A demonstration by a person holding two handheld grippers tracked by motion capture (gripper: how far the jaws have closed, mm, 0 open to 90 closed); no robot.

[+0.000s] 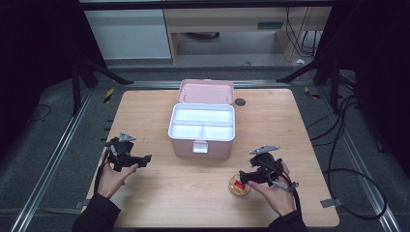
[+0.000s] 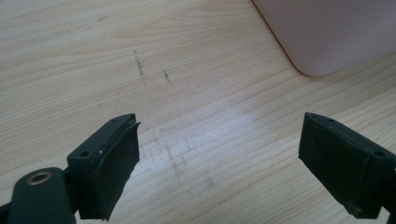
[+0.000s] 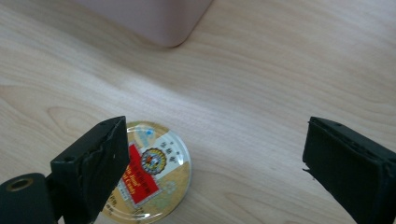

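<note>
Hovering low over a pale wooden tabletop [image 1: 159, 193], the left hand-held gripper [image 1: 144, 159] points toward the middle with its jaws spread wide and nothing between them; in the left gripper view, bare wood grain with faint pencil-like marks lies between the black pads [image 2: 116, 168], and a rounded corner of the pink box [image 2: 327, 32] sits at upper right. At centre, the pink storage box [image 1: 202, 144] stands open, lid tipped back, its white divided tray [image 1: 202, 122] showing. To the right, a small round tin [image 1: 239, 187] with a red-and-gold label lies flat on the tabletop, near the front edge. The right hand-held gripper [image 1: 244, 178] hangs just above it, jaws wide apart; in the right gripper view the tin [image 3: 156, 175] sits partly under the left pad [image 3: 95, 168], not clamped.
</note>
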